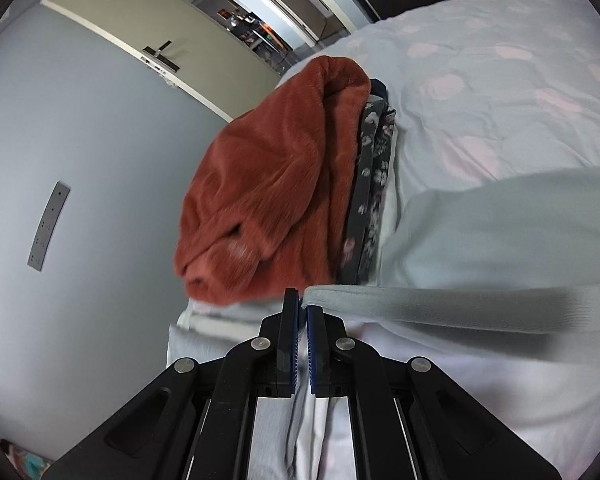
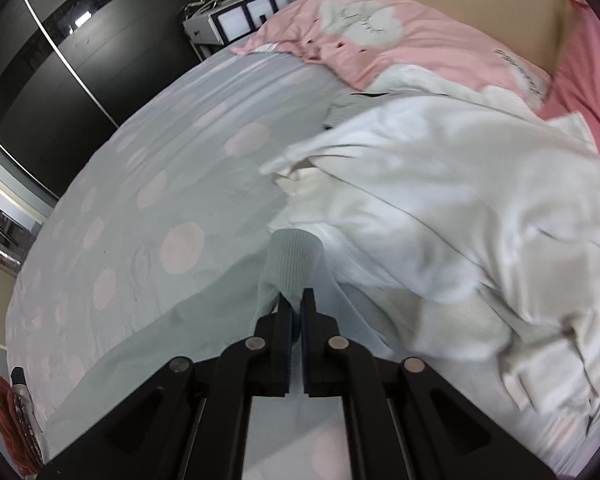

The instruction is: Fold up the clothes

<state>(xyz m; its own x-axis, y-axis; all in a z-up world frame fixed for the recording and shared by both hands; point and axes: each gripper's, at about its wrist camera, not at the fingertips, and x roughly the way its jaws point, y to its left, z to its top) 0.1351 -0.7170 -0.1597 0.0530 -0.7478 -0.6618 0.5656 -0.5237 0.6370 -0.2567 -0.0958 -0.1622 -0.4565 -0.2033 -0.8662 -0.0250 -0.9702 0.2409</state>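
The left gripper (image 1: 302, 304) has its jaws pinched together on the hem edge of a pale mint garment (image 1: 500, 232), the cloth running off from the fingertips toward the right of that view as a taut, blurred band. The right gripper (image 2: 297, 300) is likewise clenched on the same pale mint garment (image 2: 204, 320), here on a ribbed cuff (image 2: 296, 260) that stands up beyond the fingertips (the ribbing shows only in this view). Both hold the garment lifted over the bed (image 1: 500, 80), whose sheet is light grey-blue with faint pink dots. Just beyond the left gripper, the left wrist view shows a folded stack near the edge of the bed: a rust-red fleece (image 1: 272, 184) on top, a dark floral garment (image 1: 370, 184) beneath it, its folded edges showing along the fleece's side. The right wrist view catches that stack only as a sliver at its lower left corner. What the right wrist view alone shows is a heap of white clothes (image 2: 460, 208) just beyond and to the right of the cuff, a pink pillow (image 2: 400, 40) with a white cloud print at the head of the bed, and a dark glossy wardrobe (image 2: 60, 60). The left wrist view alone shows a beige door (image 1: 172, 36) in a grey wall.
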